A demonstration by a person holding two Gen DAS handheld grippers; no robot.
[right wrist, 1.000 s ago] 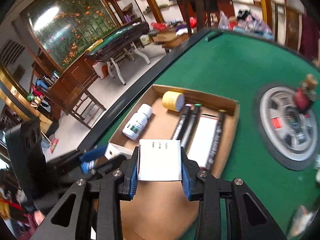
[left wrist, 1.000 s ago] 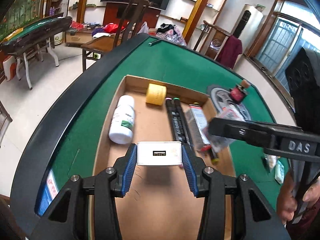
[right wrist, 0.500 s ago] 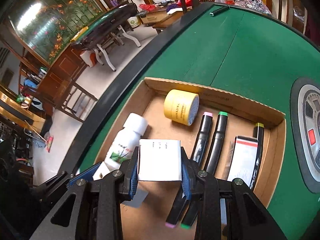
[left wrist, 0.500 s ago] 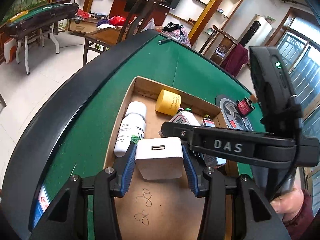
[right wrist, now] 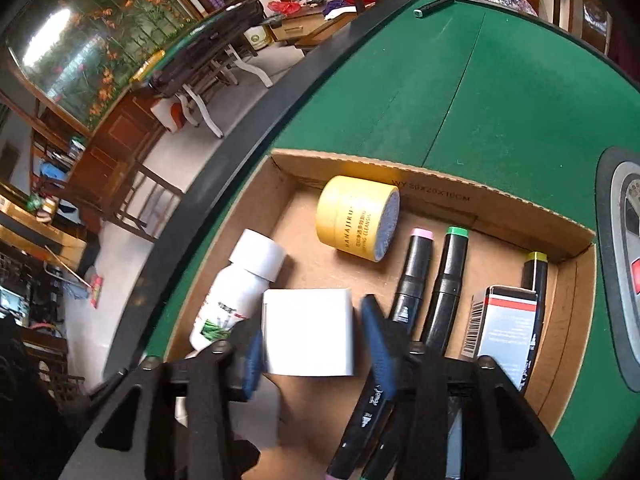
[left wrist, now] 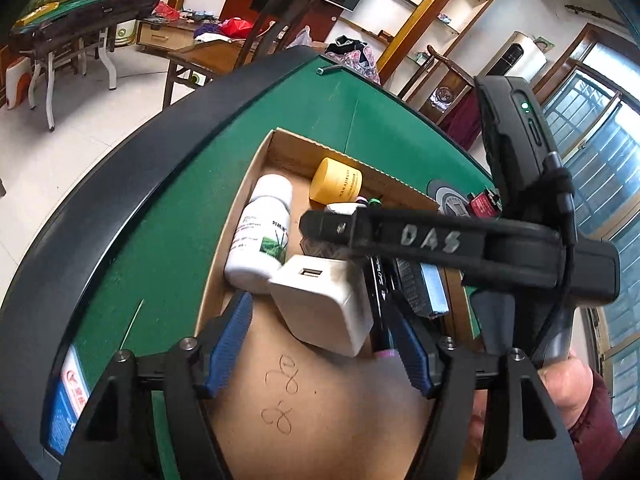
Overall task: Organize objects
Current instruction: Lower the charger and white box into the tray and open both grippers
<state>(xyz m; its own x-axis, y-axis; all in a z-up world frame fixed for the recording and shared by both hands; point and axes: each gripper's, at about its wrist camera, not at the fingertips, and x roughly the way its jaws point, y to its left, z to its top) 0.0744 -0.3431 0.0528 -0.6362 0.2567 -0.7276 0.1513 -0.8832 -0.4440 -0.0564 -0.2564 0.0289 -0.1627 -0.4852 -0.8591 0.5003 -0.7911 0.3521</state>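
Observation:
A white USB charger (left wrist: 324, 306) lies tilted on the floor of the cardboard box (left wrist: 280, 396), between the spread blue pads of my left gripper (left wrist: 322, 340), which is open. My right gripper (right wrist: 314, 340) is also open; a white cube (right wrist: 309, 331) sits on the box floor (right wrist: 312, 264) between its pads, with gaps on both sides. The right gripper's arm (left wrist: 420, 240) crosses the left wrist view above the charger. A white bottle (right wrist: 236, 292) lies left of the cube.
In the box lie a yellow jar (right wrist: 358, 218), black markers (right wrist: 412, 280) with pink, green and yellow caps, and a small dark carton (right wrist: 500, 328). The box sits on a green felt table (right wrist: 500, 100) with a black rim. A round grey disc (right wrist: 624, 276) lies at the right.
Both grippers came down into the box and opened. The left let go of the charger, which now lies tilted. The right let go of the white cube next to the bottle.

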